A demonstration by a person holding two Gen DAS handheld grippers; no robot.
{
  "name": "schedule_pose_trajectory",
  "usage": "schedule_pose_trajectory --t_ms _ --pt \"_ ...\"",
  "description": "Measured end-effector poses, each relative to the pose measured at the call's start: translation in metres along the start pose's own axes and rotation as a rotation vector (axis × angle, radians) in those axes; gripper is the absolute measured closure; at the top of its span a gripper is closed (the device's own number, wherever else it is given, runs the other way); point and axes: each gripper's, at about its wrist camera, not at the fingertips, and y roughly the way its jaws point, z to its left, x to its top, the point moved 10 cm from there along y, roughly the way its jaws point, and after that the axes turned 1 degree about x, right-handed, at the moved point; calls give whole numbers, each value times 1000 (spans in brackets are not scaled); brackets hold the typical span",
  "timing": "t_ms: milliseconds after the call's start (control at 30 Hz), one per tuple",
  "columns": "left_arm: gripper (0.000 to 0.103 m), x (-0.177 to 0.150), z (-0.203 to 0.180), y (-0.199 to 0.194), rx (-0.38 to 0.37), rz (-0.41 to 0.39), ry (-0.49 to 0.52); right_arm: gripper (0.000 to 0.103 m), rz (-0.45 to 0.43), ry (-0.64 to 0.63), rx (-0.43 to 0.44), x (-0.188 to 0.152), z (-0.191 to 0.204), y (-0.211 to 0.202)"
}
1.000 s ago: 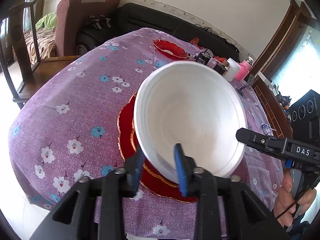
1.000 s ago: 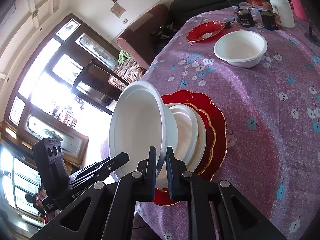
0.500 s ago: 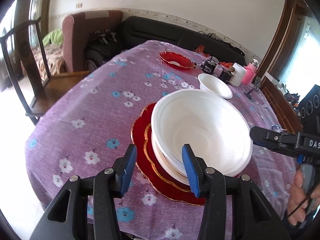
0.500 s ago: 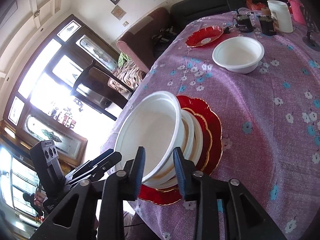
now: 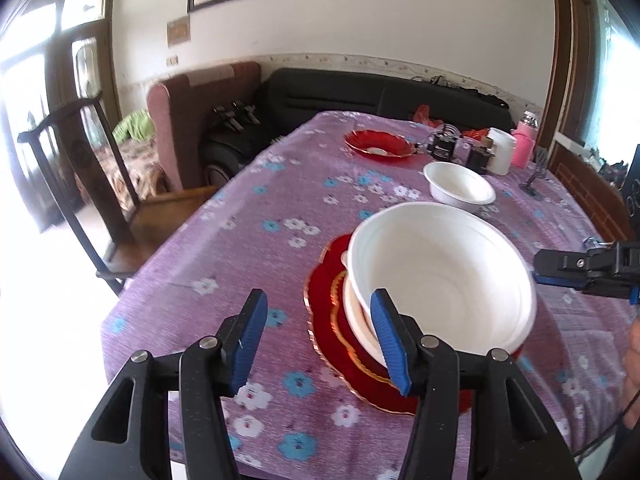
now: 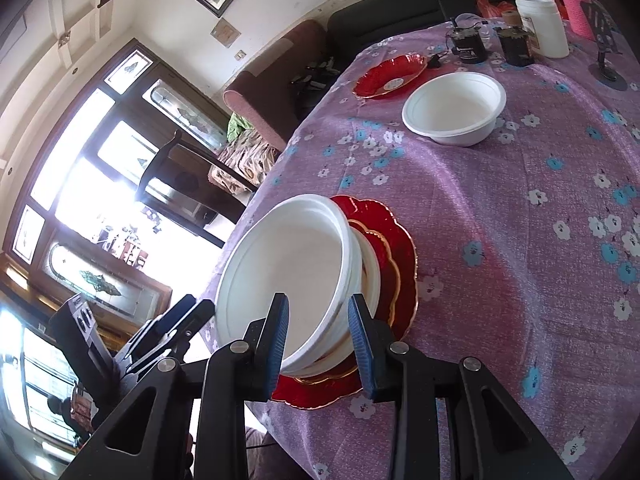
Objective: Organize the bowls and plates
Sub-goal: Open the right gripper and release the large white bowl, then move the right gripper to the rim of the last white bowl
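Both grippers, left [image 5: 318, 330] and right [image 6: 318, 338], are standing released: I have just been opening them, leaving the large white bowl [image 5: 440, 280] nested on the red plates [image 6: 394, 258].

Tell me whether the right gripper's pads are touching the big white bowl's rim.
Apart. In the right wrist view the right gripper straddles the big white bowl, its jaws having just opened, with a gap showing beside each pad.
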Motion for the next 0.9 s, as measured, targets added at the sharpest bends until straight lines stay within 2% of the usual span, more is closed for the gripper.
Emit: schedule_pose_trajectory --t_ms 600,800,900 --pt "40 0 14 -11 101 -55 52 69 -26 23 -17 2 -2 -9" --pt "39 0 17 -9 106 -50 49 69 -30 27 -21 4 -2 -10" --pt "39 -1 17 -6 79 -30 40 69 -36 31 -25 7 -5 -11"
